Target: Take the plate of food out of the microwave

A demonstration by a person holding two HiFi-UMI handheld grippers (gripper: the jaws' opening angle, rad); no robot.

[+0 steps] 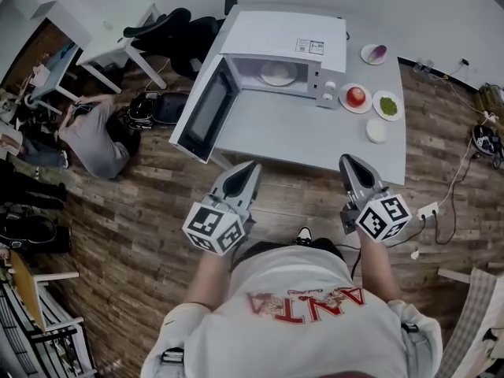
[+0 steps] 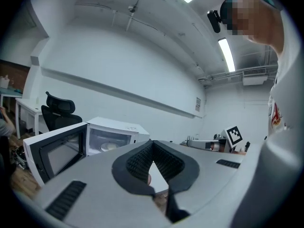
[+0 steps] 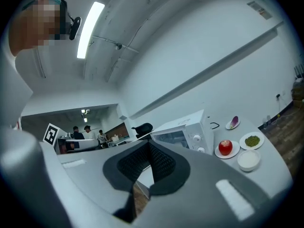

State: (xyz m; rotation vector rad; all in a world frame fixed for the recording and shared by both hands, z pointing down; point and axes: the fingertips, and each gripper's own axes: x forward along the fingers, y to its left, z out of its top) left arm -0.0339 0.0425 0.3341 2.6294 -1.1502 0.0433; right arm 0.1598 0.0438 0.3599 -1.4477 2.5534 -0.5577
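A white microwave (image 1: 283,42) stands at the back of a grey table (image 1: 315,140), its door (image 1: 206,110) swung wide open to the left. Inside sits a plate of pale food (image 1: 278,73), which also shows in the left gripper view as the plate (image 2: 109,147) behind the door (image 2: 54,151). My left gripper (image 1: 250,166) and right gripper (image 1: 346,161) hover side by side over the floor short of the table's near edge. Both point at the table. Each is shut with nothing between the jaws, as the left gripper (image 2: 152,142) and right gripper (image 3: 149,142) show in their own views.
Right of the microwave on the table are a plate with a red apple (image 1: 356,97), a plate of green food (image 1: 387,105), a white bowl (image 1: 377,131) and a dish with something purple (image 1: 374,53). A person (image 1: 94,136) crouches on the floor at left. Black chairs (image 1: 169,26) stand behind.
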